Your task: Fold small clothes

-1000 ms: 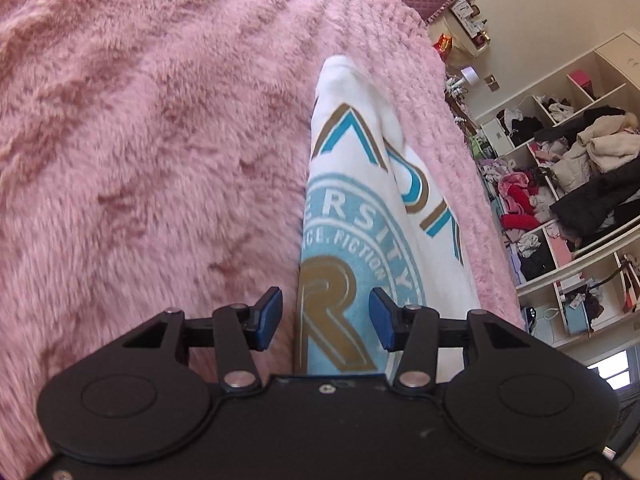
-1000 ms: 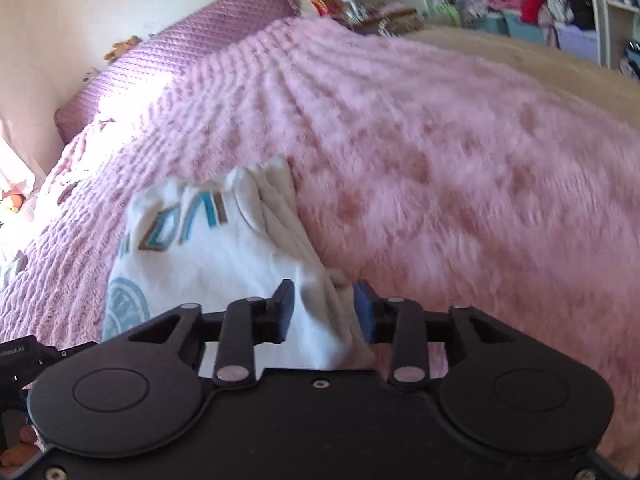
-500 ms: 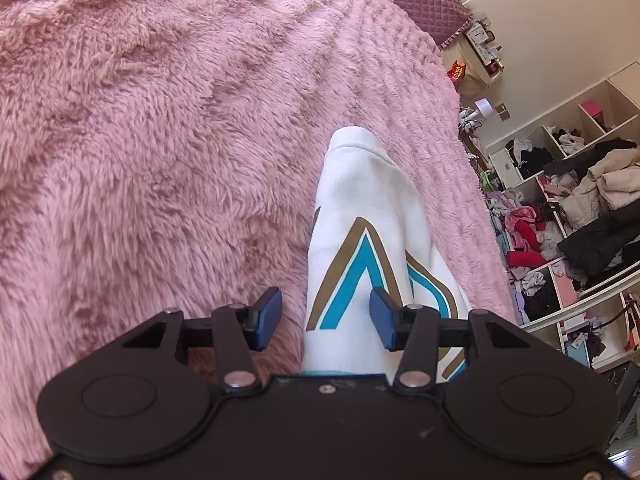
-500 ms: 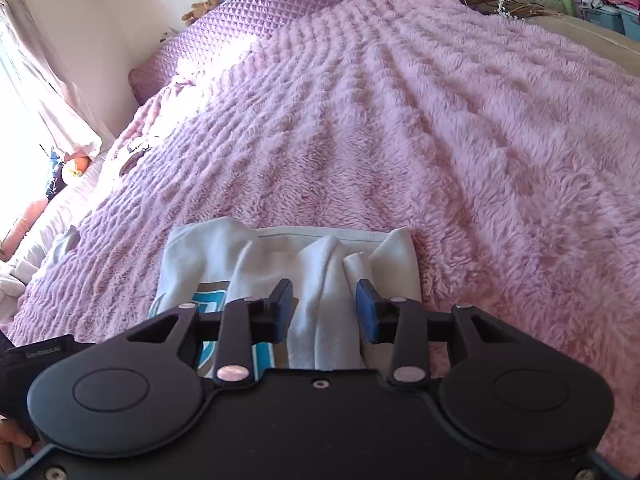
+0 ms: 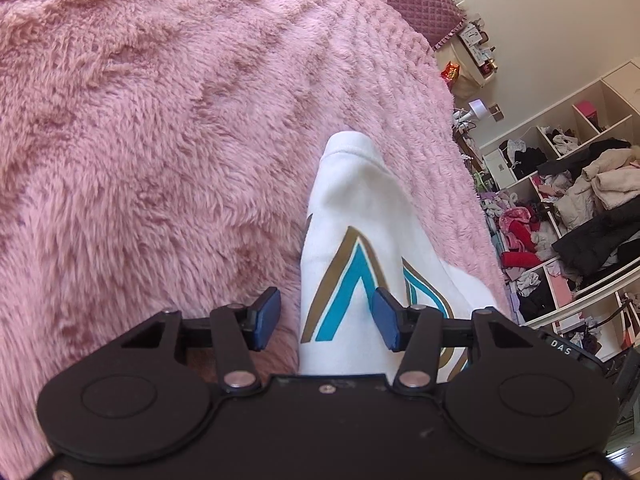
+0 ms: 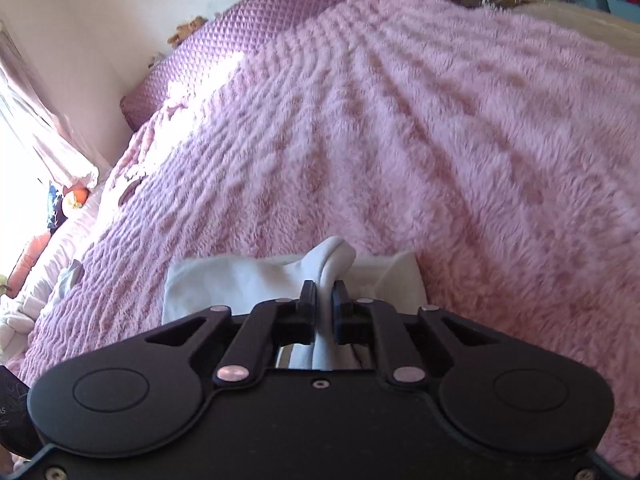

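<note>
Open pink blanket (image 6: 460, 128) all around

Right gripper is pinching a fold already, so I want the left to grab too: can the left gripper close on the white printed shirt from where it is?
Probably yes. The left gripper stands open with the white printed shirt rising between its pads, which do not press on it. Nothing blocks it on the pink blanket.

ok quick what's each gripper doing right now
left gripper: open, white cotton shirt with teal and gold print between its pads, ungripped
right gripper: just closed, pinching a fold of the shirt
</note>
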Demonstrator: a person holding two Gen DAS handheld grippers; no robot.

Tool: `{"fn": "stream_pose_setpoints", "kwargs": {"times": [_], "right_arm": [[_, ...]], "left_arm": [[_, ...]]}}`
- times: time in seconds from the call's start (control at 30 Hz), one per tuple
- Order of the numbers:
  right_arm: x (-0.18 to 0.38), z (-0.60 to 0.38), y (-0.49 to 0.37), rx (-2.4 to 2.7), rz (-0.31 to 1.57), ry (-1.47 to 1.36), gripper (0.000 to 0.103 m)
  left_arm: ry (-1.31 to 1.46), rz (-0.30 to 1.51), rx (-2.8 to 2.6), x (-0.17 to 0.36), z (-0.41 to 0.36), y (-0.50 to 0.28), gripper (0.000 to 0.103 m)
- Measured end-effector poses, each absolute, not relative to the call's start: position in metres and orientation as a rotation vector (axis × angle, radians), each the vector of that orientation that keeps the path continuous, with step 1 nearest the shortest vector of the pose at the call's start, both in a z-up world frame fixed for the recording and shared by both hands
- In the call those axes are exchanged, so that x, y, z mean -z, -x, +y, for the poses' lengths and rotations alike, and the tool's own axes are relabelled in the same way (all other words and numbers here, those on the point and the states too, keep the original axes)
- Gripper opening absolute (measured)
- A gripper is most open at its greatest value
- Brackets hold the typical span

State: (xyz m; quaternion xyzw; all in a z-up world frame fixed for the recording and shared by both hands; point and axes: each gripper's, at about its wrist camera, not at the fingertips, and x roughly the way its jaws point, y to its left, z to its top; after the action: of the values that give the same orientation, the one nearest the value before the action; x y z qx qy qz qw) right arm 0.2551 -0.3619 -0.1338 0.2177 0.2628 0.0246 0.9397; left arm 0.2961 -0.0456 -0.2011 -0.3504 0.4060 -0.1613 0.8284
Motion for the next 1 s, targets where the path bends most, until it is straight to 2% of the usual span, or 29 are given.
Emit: {"fn": "stream_pose_setpoints", "kwargs": {"times": [0.1, 0.23, 0.33, 0.4, 0.43, 0.47, 0.53, 0.67, 0.77, 1.0], "right_arm": [[0.131, -0.367, -0.254, -0.033, 0.526, -0.429, 0.004], [0.168, -0.374, -0.275, 0.037, 0.631, -0.404, 0.003], [0.174, -0.379, -0.275, 0.040, 0.628, -0.451, 0.004], [0.172, -0.378, -0.274, 0.034, 0.638, -0.442, 0.010], [0.169, -0.378, -0.271, 0.034, 0.633, -0.437, 0.017], [0.164, -0.379, -0.267, 0.028, 0.633, -0.436, 0.029], [0.153, -0.381, -0.253, 0.001, 0.627, -0.444, 0.030], [0.133, -0.385, -0.194, -0.042, 0.589, -0.452, 0.032], [0.130, -0.385, -0.140, -0.011, 0.574, -0.454, 0.042], [0.154, -0.364, -0.053, 0.092, 0.581, -0.487, 0.043]], "left_arm": [[0.720, 0.877, 0.367, 0.201, -0.054, -0.302, 0.052], [0.692, 0.890, 0.360, 0.209, -0.064, -0.311, 0.052], [0.671, 0.895, 0.368, 0.214, -0.067, -0.317, 0.054], [0.660, 0.896, 0.370, 0.214, -0.068, -0.319, 0.054], [0.656, 0.899, 0.370, 0.213, -0.069, -0.318, 0.054], [0.655, 0.901, 0.367, 0.209, -0.068, -0.318, 0.054], [0.652, 0.900, 0.361, 0.200, -0.065, -0.312, 0.053], [0.602, 0.871, 0.396, 0.178, -0.049, -0.267, 0.053], [0.541, 0.879, 0.422, 0.168, -0.037, -0.213, 0.053], [0.360, 0.933, 0.476, 0.175, -0.056, -0.102, 0.051]]}}
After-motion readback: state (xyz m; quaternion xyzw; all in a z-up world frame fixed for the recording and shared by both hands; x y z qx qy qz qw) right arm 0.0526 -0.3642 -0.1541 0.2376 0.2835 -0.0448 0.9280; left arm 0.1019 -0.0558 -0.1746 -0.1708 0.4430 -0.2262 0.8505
